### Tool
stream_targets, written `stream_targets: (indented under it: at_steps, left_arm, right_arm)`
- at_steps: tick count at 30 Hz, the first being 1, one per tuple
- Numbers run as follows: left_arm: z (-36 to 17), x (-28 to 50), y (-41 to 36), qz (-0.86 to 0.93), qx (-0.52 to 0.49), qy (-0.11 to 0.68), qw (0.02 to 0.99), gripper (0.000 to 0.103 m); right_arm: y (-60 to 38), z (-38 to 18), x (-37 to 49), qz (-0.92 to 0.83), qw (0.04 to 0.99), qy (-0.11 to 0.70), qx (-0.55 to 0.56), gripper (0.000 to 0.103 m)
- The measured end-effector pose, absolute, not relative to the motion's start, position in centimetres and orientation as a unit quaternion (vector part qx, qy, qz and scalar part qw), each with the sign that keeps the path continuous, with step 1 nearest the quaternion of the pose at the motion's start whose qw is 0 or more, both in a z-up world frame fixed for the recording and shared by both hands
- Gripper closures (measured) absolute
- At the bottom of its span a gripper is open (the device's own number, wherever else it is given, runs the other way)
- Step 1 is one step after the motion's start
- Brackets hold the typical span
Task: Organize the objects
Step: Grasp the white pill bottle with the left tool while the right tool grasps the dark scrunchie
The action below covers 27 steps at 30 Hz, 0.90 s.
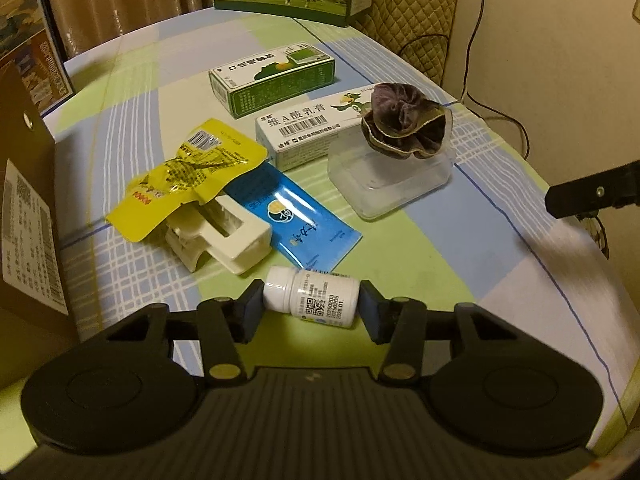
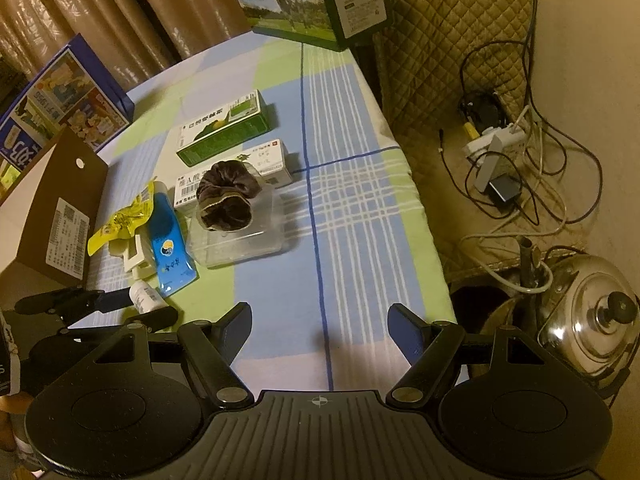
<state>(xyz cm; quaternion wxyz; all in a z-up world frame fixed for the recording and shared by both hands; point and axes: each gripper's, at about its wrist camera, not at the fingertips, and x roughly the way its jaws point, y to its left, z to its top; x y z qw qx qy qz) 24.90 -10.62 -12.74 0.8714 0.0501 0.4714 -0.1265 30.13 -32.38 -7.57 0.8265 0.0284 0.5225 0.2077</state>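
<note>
Inspecting, we find the left gripper (image 1: 311, 305) clenched on the white pill bottle (image 1: 316, 296), lying near us on the surface (image 1: 400, 248), long axis crosswise between the fingers; the right gripper (image 2: 320, 332) hangs released, rightward.

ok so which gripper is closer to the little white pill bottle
Left. The left gripper has the white pill bottle lying between its fingers, pads at each end. The right gripper is open over bare tablecloth, off to the bottle's right.
</note>
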Motion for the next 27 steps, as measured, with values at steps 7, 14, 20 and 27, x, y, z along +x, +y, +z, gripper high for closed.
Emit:
stream_targets:
  at_steps: [7, 14, 20, 27]
  left_arm:
    - [-11.7, 23.8, -8.5, -0.084, 0.025, 0.468, 0.879, 0.058]
    - [-10.8, 21.5, -3.7, 0.003, -0.014, 0.469, 0.883, 0.058]
    - [-9.9, 18.9, 0.5, 0.078, -0.045, 0.467, 0.880, 0.058]
    - [-8.9, 16.2, 3.6, 0.137, -0.068, 0.456, 0.877, 0.058]
  right_arm:
    - [-30.9, -7.1, 30.5, 0.244, 0.833, 0.497, 0.015, 0.030]
    - [-27.4, -6.5, 31.5, 0.300, 0.839, 0.452, -0.030, 0.037]
    - [-24.4, -7.0, 32.7, 0.331, 0.842, 0.419, -0.083, 0.049]
    - [-22.1, -8.6, 33.7, 0.353, 0.831, 0.409, -0.131, 0.063]
